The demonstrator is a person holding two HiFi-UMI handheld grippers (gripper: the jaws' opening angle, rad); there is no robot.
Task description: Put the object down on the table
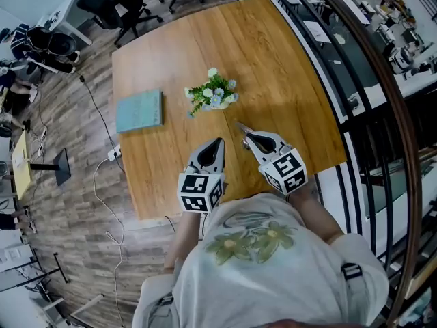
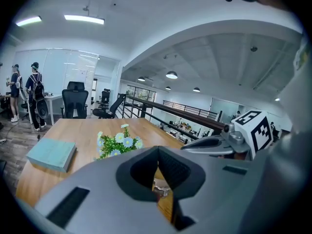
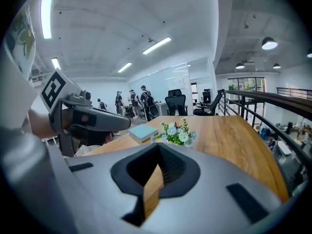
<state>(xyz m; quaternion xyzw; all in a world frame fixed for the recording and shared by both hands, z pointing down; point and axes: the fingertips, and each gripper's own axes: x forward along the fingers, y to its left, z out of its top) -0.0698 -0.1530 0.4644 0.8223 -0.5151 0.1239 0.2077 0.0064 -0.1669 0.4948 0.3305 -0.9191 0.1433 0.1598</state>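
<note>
The small bunch of blue and white flowers (image 1: 213,94) stands on the wooden counter (image 1: 280,53), near its middle and well clear of both grippers. Green leaves spread over its foot, so I cannot tell what it stands in. From either gripper's own view the grey body cuts off its lower part.

To its left a teal book (image 1: 139,111) lies flat on the counter, near the flowers but apart from them.

On the near side of the flowers, the left gripper (image 1: 220,142) and the right gripper (image 1: 240,126) point out over the counter, side by side and not touching. The jaws of both are together with nothing between them. Behind the left gripper's closed tips a slit in the body shows bare wood and a small pale scrap that I cannot make out. The same slit on the right gripper shows only wood. Each marker cube (image 1: 200,192) covers the hand behind it, so the fingers are hidden.

The person's pale shirt (image 1: 273,265) fills the bottom of the head view and hides the counter's near edge.

Beyond the counter's far end stand black office chairs (image 1: 113,2). A dark railing (image 1: 372,80) curves along the right side. A few people by a glass wall are too small to describe.
</note>
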